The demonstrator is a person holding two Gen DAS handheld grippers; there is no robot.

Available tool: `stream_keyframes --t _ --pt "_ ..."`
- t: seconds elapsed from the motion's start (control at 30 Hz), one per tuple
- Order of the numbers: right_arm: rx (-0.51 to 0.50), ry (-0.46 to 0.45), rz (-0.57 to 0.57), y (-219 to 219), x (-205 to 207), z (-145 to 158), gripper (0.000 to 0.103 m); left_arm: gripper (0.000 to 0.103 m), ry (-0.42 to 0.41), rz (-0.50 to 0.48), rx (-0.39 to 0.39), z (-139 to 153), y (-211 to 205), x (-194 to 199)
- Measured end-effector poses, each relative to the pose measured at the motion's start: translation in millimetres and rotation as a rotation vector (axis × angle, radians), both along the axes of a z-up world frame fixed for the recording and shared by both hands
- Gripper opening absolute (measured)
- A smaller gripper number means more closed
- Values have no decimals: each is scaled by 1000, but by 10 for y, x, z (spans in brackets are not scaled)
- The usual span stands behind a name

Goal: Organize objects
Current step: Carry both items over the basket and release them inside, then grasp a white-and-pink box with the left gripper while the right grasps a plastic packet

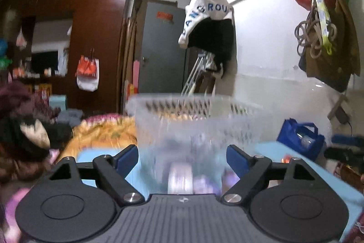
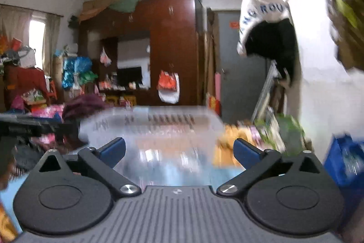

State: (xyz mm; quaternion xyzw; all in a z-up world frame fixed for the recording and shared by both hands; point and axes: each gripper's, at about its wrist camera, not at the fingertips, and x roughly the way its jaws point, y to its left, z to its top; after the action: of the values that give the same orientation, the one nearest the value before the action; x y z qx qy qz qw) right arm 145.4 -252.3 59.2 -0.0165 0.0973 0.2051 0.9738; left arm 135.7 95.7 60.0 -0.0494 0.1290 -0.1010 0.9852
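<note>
A clear plastic basket with a slotted rim stands on the light blue table, right in front of my left gripper. Blurred whitish and purple items show through its wall. The left gripper is open, its blue-padded fingers apart on either side of the basket's near wall, holding nothing. The same basket shows in the right wrist view, blurred, ahead of my right gripper. The right gripper is open and empty. The left gripper's dark body shows at the left edge.
A blue bag sits at the right of the table, also in the right wrist view. Orange patterned bedding and dark clothes lie to the left. Bags hang on the right wall. A brown wardrobe stands behind.
</note>
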Motion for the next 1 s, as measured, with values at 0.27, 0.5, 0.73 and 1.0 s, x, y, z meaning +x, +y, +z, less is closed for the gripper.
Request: stream_keyframes --t 0.27,0.5,0.73,1.0 --pt "8 133 -35 -264 36 -449 75 87 67 -11 -58 -209 138 200" --pt "-60 186 19 -131 63 -529 59 87 88 -7 28 -258 24 203" --pt "-136 171 18 -74 -2 -594 47 87 176 21 50 -285 -19 337" --pt "-109 110 13 -120 -68 -600 43 28 182 17 39 -312 -55 364"
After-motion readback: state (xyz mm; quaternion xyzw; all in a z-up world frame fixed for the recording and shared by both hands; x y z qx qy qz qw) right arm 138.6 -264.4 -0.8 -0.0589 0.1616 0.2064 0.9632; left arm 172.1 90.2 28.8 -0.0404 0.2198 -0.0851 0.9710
